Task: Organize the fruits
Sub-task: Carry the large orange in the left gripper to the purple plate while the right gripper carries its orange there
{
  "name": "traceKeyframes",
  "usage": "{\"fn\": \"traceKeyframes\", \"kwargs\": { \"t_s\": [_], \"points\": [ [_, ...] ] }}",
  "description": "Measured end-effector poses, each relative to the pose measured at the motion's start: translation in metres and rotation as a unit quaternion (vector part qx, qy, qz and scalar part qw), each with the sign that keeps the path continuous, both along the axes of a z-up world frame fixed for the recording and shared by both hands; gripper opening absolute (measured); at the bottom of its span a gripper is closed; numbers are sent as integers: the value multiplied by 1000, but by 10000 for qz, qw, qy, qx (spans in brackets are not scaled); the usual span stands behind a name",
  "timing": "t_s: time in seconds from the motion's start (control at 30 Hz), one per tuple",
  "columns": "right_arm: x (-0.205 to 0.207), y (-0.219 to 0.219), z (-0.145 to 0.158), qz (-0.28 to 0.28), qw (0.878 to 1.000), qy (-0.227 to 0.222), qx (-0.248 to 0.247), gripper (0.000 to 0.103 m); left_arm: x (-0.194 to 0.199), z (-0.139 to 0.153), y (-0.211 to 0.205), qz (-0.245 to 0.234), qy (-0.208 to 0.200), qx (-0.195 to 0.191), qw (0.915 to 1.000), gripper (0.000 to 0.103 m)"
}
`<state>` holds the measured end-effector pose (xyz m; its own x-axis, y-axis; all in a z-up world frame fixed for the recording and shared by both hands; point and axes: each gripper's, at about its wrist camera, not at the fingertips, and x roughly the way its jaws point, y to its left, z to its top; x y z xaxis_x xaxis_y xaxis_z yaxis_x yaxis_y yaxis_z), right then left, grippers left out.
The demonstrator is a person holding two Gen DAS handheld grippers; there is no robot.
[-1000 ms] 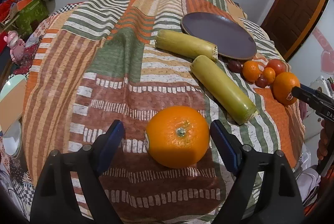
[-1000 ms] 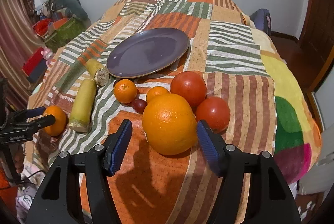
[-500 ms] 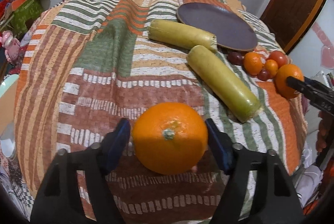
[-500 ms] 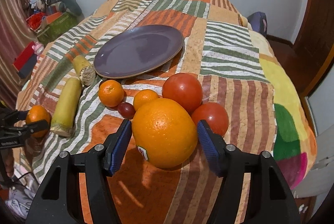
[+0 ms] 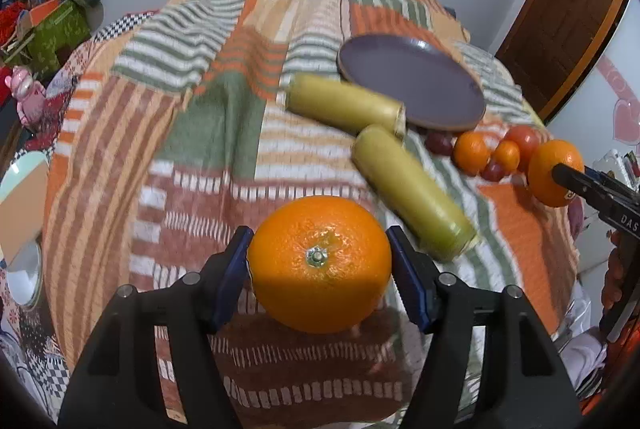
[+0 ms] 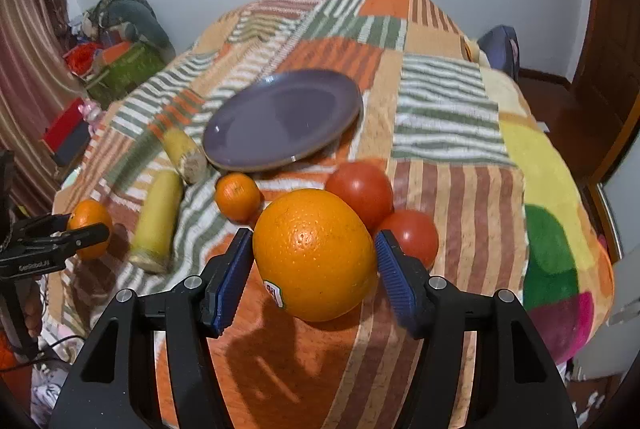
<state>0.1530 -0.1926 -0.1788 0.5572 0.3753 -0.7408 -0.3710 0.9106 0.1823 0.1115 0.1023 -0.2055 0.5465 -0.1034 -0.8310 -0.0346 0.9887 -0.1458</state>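
My left gripper (image 5: 320, 249) is shut on a large orange (image 5: 320, 263), stem end up, just above the patchwork blanket (image 5: 224, 117). My right gripper (image 6: 314, 249) is shut on a second large orange (image 6: 316, 253) with a sticker low on its side; it is lifted, with its shadow on the cloth. Behind it lie two red tomatoes (image 6: 360, 189), a tangerine (image 6: 238, 195) and the bare purple plate (image 6: 280, 117). The left wrist view also shows a second small tangerine (image 5: 506, 155) and two dark red fruits (image 5: 438, 141).
Two yellow-green corn cobs (image 5: 344, 103) (image 5: 412, 189) lie between the grippers, one touching the plate's rim. Boxes and a toy (image 5: 24, 97) sit on the floor to the left. A wooden door (image 5: 560, 29) stands at the right.
The left jaws have closed onto the orange, which stood free between them before. Both oranges have come up off the blanket, and the right one now shows its sticker.
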Motion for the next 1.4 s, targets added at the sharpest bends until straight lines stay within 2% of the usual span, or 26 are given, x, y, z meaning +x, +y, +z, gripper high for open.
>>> {"fn": "traceKeyframes", "kwargs": {
  "t_s": [0.3, 0.7, 1.0, 1.4],
  "points": [
    [10, 3, 39, 47, 9976, -684, 27, 59, 22, 45, -6, -57, -589, 70, 9982, 67],
    [40, 16, 66, 113, 9924, -1224, 72, 59, 64, 87, -20, -208, -1135, 208, 9931, 67],
    [72, 25, 73, 149, 9895, -1434, 95, 59, 108, 91, -30, -230, -1244, 202, 9918, 67],
    [120, 43, 57, 240, 9907, -1336, -95, 59, 174, 69, -32, -289, -1109, 236, 9931, 67]
  ]
}}
